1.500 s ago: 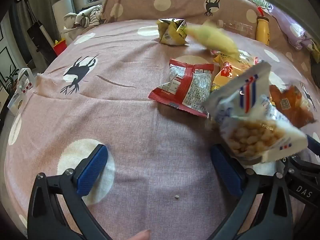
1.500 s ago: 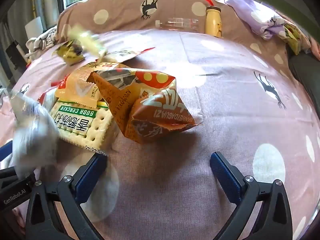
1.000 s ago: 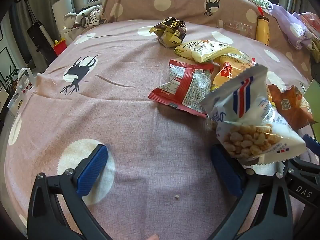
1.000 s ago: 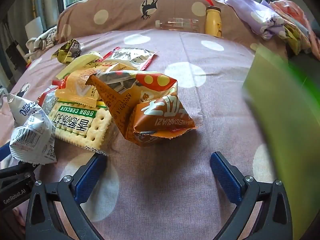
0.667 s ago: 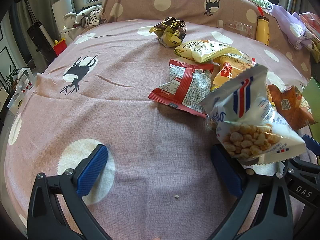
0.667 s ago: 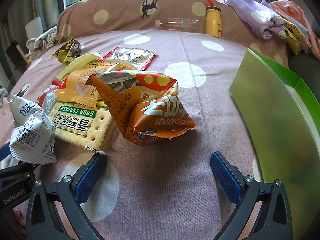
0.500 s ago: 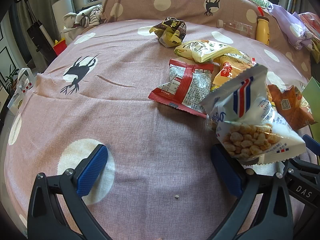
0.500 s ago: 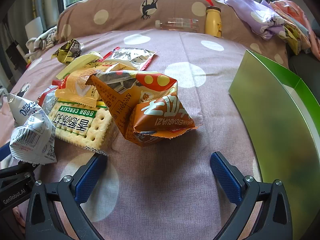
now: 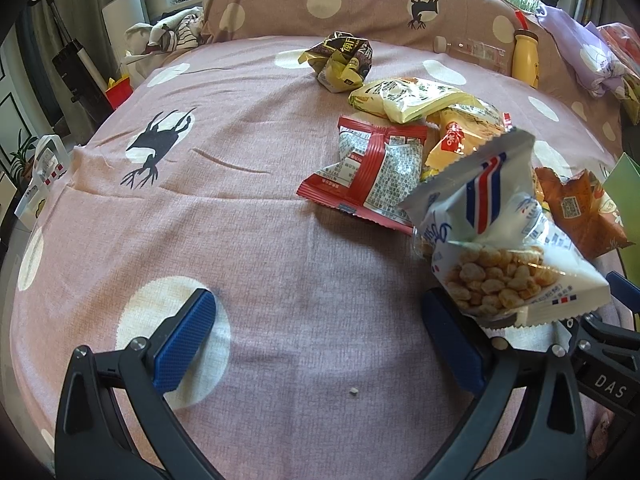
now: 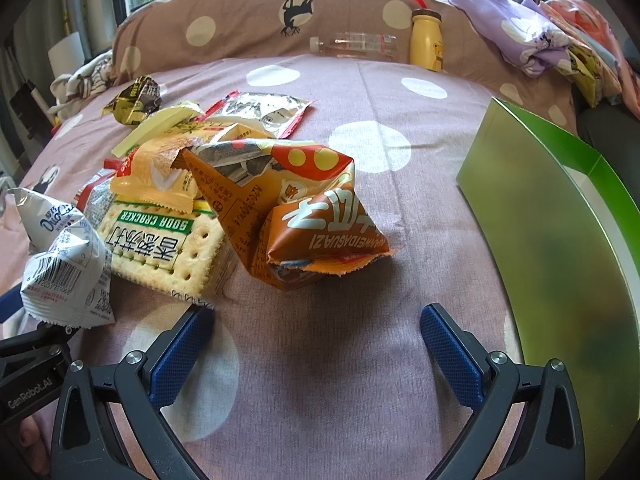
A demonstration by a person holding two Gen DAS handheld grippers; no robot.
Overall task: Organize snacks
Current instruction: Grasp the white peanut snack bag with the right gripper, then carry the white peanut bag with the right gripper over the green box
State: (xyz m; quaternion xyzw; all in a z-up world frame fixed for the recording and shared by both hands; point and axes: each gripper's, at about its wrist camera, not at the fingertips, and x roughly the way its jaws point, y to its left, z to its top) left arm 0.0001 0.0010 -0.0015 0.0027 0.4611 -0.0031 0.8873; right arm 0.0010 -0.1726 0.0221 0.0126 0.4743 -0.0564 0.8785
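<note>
With both my left gripper (image 9: 320, 340) and right gripper (image 10: 316, 344) spread empty, the orange bag (image 10: 304, 216) at frame centre could spill through its torn mouth if I pinch it.

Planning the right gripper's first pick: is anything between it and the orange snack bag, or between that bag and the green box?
Nothing visible. Bare bedspread lies between the open right gripper and the orange snack bag, and between the bag and the green box.

"SODA CRACKER" on cracker pack (image 10: 160, 240)
</note>
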